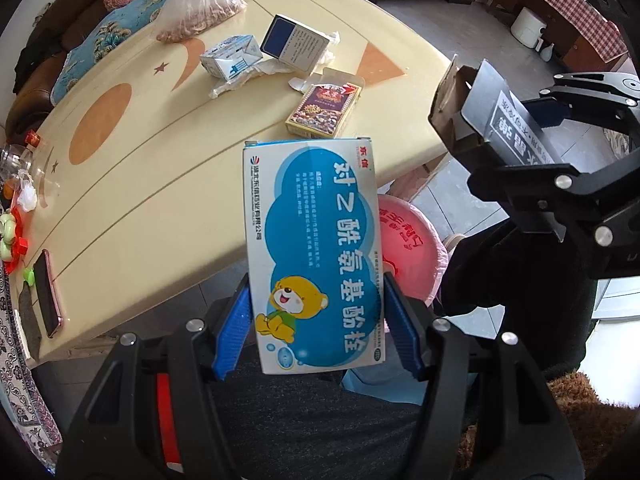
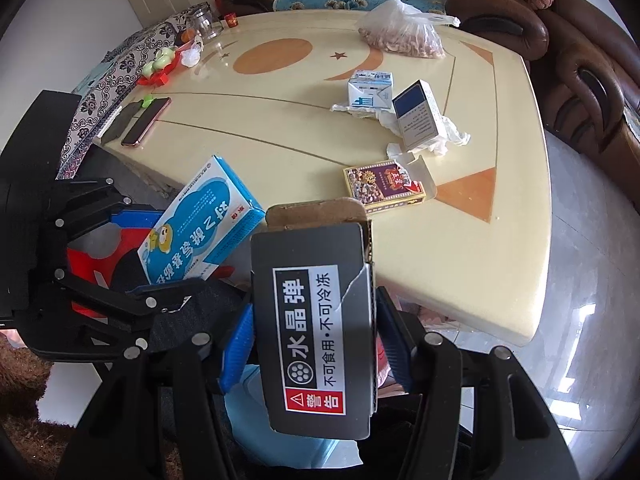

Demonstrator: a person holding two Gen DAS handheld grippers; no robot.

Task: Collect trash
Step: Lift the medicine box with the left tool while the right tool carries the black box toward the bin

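Observation:
My left gripper (image 1: 316, 320) is shut on a blue-and-white medicine box with a cartoon bear (image 1: 316, 252), held off the table's near edge; the box also shows in the right wrist view (image 2: 196, 228). My right gripper (image 2: 316, 344) is shut on a black cardboard box with a white warning label (image 2: 316, 332), seen from the left wrist at upper right (image 1: 492, 120). Both boxes hang above a pink-lined bin (image 1: 408, 244). On the cream table (image 2: 280, 152) lie a playing-card box (image 2: 384, 188), a blue-and-white pack (image 2: 418, 114), a small carton (image 2: 370, 90) and crumpled wrappers (image 2: 450, 134).
A plastic bag of nuts (image 2: 404, 36) sits at the table's far side. A phone (image 2: 146, 120), a glass jar (image 2: 204, 22) and small toys (image 2: 160, 64) lie at its left end. A brown sofa (image 2: 580, 60) wraps the far and right sides.

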